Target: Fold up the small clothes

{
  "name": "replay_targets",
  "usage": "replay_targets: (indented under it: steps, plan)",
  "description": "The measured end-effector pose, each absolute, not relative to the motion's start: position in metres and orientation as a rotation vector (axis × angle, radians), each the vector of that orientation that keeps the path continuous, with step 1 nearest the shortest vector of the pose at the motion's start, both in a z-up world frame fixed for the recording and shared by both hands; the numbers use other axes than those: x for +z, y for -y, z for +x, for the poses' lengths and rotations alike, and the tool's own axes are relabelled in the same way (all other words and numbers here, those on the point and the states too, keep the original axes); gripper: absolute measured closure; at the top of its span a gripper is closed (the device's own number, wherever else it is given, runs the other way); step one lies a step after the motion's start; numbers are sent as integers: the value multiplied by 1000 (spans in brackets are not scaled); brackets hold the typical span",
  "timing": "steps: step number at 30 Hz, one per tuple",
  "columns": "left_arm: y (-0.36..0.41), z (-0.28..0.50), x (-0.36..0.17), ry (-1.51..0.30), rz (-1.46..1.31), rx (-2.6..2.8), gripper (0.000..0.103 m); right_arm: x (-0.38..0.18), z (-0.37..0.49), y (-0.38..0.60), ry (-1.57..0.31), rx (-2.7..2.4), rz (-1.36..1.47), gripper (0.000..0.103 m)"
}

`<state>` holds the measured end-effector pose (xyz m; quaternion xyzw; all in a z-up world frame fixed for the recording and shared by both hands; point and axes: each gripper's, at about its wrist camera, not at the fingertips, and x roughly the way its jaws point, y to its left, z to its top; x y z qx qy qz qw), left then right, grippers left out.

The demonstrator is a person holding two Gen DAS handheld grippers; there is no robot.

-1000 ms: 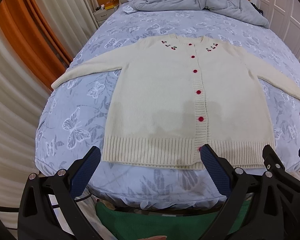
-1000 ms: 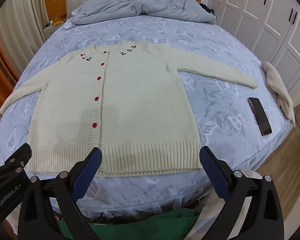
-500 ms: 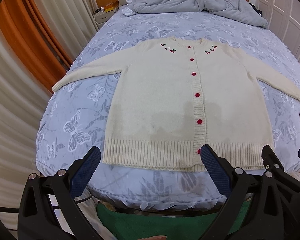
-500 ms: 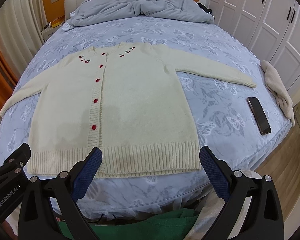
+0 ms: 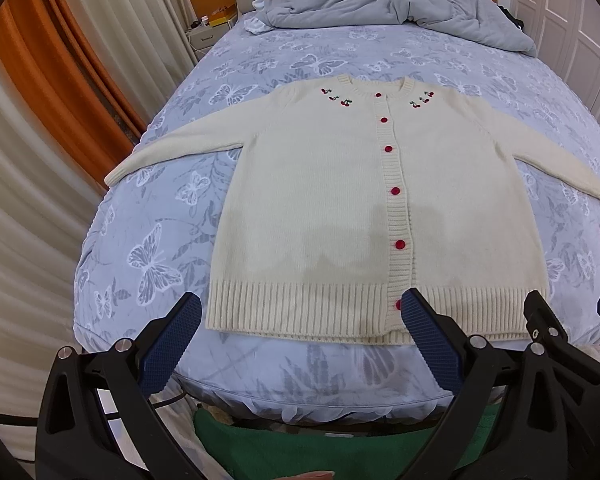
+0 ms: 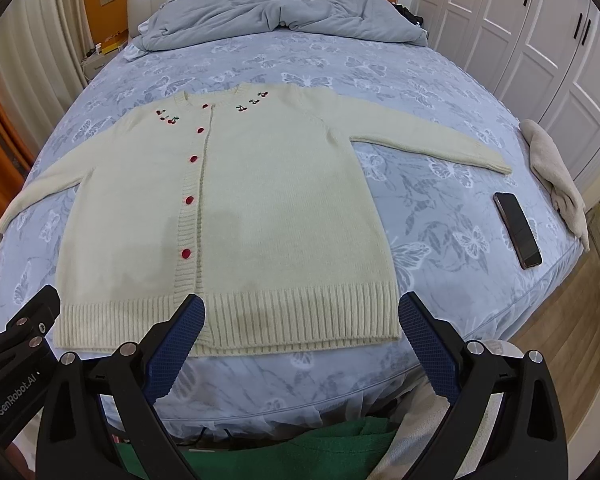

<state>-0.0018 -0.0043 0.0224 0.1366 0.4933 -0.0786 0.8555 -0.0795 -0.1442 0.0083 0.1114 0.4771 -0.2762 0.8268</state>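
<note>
On bed (image 6: 440, 80): 1 cardigan (image 5: 340, 200) flat, 1 phone (image 6: 517, 230); both grippers' jaws released, empty.

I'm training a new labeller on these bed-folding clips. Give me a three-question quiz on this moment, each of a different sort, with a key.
1. True or false: the cream cardigan lies flat on the bed with both sleeves spread out.
2. Multiple choice: what lies on the bed beside the cardigan's sleeve in the right wrist view? A) a book B) a dark phone C) a remote control
3. Fill in: the left claw and the right claw are both ____ and hold nothing.

Key: 1 true; 2 B; 3 open
</note>
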Motion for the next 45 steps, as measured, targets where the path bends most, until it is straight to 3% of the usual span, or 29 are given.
replay_targets:
  steps: [45]
  plan:
    - [17, 17, 1, -1052, 325, -153, 6, -15, -56, 160, -1077, -593, 271, 7]
